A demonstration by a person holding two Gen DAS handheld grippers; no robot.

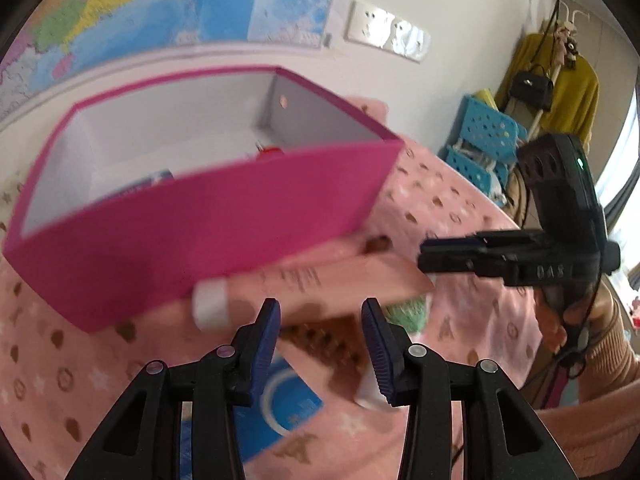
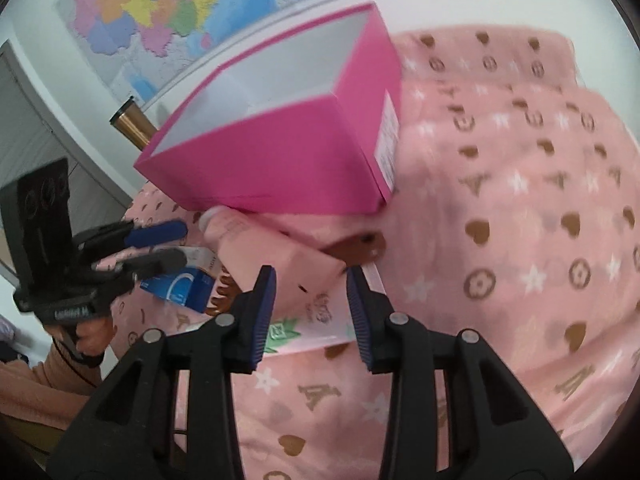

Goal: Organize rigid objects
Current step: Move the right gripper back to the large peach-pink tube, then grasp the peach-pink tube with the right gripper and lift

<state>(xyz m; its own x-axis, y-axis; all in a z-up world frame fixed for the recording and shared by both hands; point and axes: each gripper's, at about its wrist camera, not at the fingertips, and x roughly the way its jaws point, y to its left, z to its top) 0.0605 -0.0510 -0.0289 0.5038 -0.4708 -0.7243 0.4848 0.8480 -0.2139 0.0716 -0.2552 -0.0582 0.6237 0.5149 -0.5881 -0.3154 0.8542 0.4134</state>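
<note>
Counting: one pink box (image 2: 280, 152) | one pink bottle (image 2: 272, 256) | one blue carton (image 2: 180, 286)

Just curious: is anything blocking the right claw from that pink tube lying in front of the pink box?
Nothing visible does. The right claw is open, with the tube's near end just ahead of its tips. The box lies beyond the tube, not between.

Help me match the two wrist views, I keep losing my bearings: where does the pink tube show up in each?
Left wrist view: the pink tube lies across the lower centre, just beyond the left gripper, below the pink box.
Right wrist view: it runs diagonally at centre-left, ending between the right gripper's open fingers.
Shared landmark: the pink box, directly behind the tube in both.
</note>
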